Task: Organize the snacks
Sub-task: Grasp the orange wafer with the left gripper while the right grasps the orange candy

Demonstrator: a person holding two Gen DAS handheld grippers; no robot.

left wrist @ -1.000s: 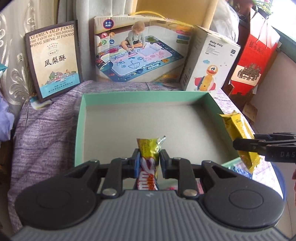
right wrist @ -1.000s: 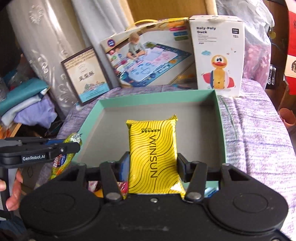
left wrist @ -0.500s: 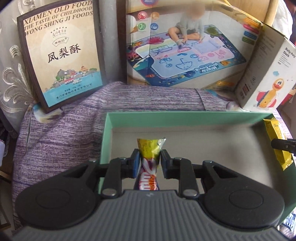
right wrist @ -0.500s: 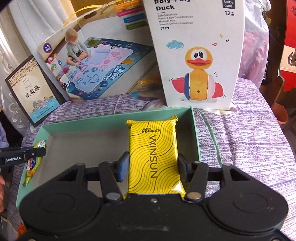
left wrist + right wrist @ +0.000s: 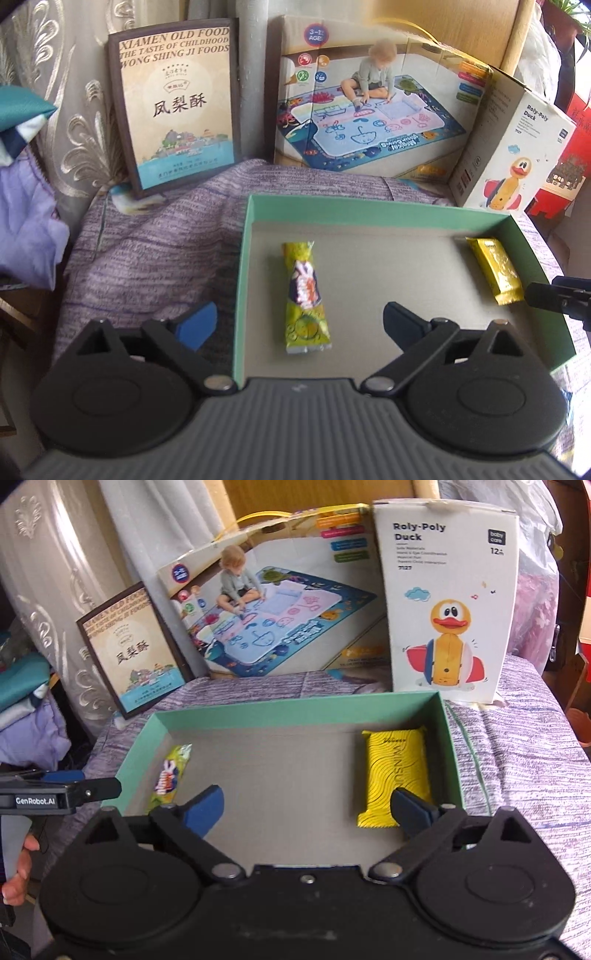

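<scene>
Both claws opening, empty: left claw (image 5: 299, 321), right claw (image 5: 308, 806). Light, crinkly snack packets (image 5: 304, 295) suit mid-body grips.

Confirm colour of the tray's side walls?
Mint green walls on the shallow cardboard tray, over a grey-brown floor; the right wrist view shows it best.

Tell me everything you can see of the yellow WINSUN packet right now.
The yellow WINSUN packet is a flat, glossy pillow pack with black wavy lines, black lettering and crimped ends. It lies flat on the grey floor of the green box, in its far right corner, close along the right wall. The right gripper is opening; its fingers do not press on the packet.
</scene>
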